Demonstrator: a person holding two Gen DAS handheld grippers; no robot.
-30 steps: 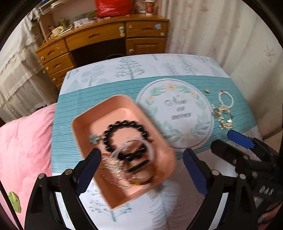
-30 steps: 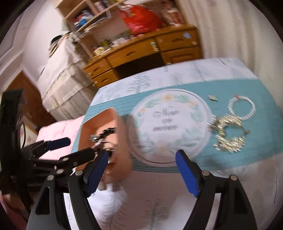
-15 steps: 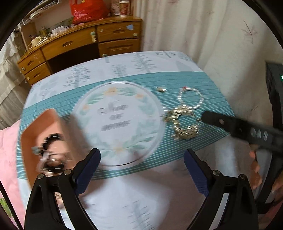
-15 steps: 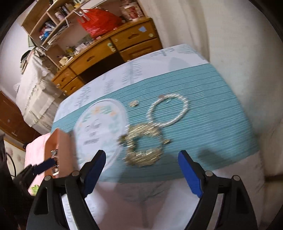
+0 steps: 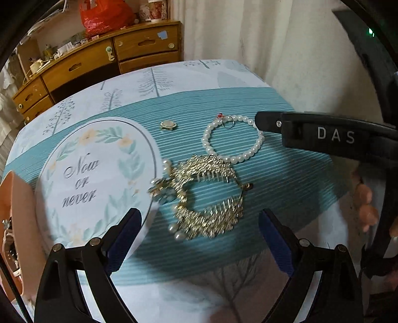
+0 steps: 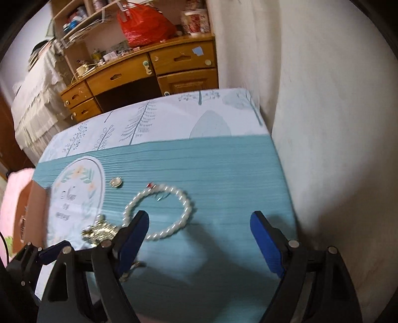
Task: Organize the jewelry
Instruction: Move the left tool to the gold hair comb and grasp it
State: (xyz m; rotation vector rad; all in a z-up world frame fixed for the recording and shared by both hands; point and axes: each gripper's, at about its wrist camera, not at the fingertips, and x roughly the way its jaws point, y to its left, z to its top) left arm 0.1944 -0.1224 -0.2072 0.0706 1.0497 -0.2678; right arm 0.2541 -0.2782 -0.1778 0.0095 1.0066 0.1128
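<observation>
A gold sparkly hair comb piece [image 5: 206, 196] lies on the teal striped cloth, with a white pearl bracelet [image 5: 233, 139] behind it and a small gold brooch [image 5: 168, 125] to the left. My left gripper [image 5: 199, 231] is open and empty, its fingers on either side of the gold piece. My right gripper [image 6: 199, 228] is open and empty, just above the pearl bracelet [image 6: 159, 211]; its arm shows in the left wrist view [image 5: 323, 136]. The orange tray [image 5: 15, 211] with jewelry sits at the far left edge.
A round "Now or never" print [image 5: 94, 179] marks the cloth. The table [image 6: 223, 174] stands against a white curtained wall [image 6: 323, 124] on the right. A wooden desk [image 6: 149, 72] with a red bag [image 6: 144, 22] stands behind. Pink bedding [image 6: 12, 193] lies left.
Both grippers swung right, away from the orange tray, and came closer to the loose jewelry. The tray slid to the left edge of both views. Both stayed open.
</observation>
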